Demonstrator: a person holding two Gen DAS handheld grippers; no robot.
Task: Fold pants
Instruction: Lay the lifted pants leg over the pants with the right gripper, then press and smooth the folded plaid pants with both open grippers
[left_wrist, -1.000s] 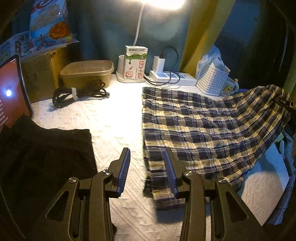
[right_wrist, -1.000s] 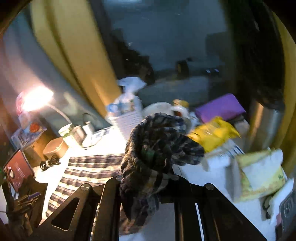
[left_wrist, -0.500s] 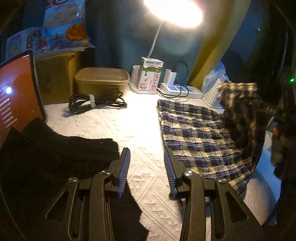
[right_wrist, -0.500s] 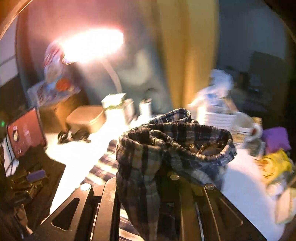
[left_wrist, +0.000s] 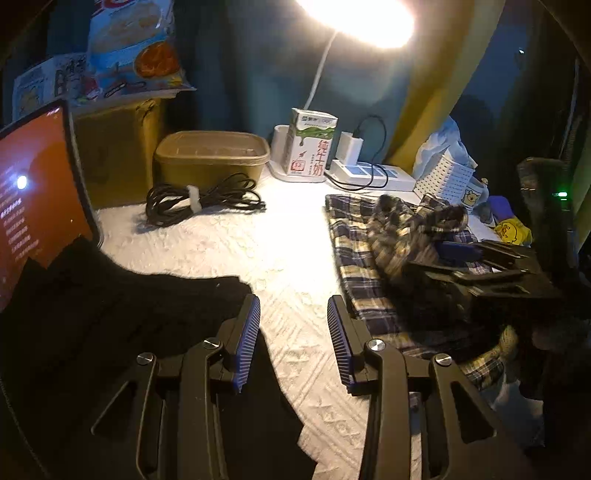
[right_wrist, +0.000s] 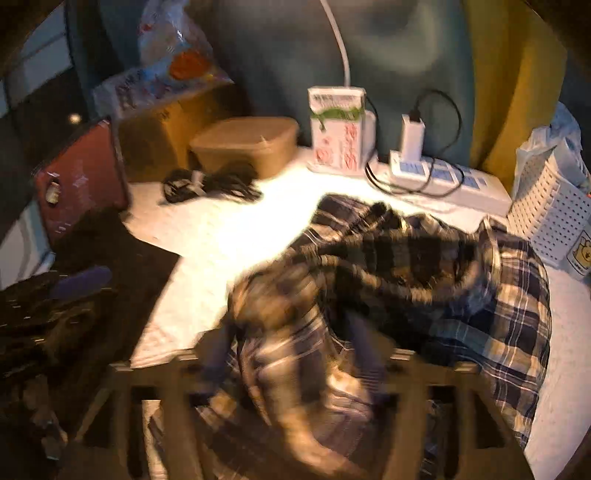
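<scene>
The plaid pants (left_wrist: 373, 273) lie on the white textured table cover (left_wrist: 258, 251) at the right. One end of them is bunched up and folded back over the rest (right_wrist: 406, 266). My right gripper (left_wrist: 458, 254) is shut on that bunched plaid cloth and shows side-on in the left wrist view; in its own view (right_wrist: 291, 343) it is blurred under the fabric. My left gripper (left_wrist: 293, 339) is open and empty, low over the cover, left of the pants and beside a black garment (left_wrist: 110, 317).
At the back stand a tan lidded box (left_wrist: 210, 155), a coiled black cable (left_wrist: 199, 197), a milk carton (left_wrist: 312, 146), a power strip (left_wrist: 373, 173) and a white perforated basket (left_wrist: 447, 177). A lit tablet (left_wrist: 33, 206) leans at the left. A bright lamp (left_wrist: 362, 18) hangs overhead.
My right gripper has swung left and down, carrying the pants' end from high in the air over onto the rest of the pants. My left gripper has drawn back left, off the pants.
</scene>
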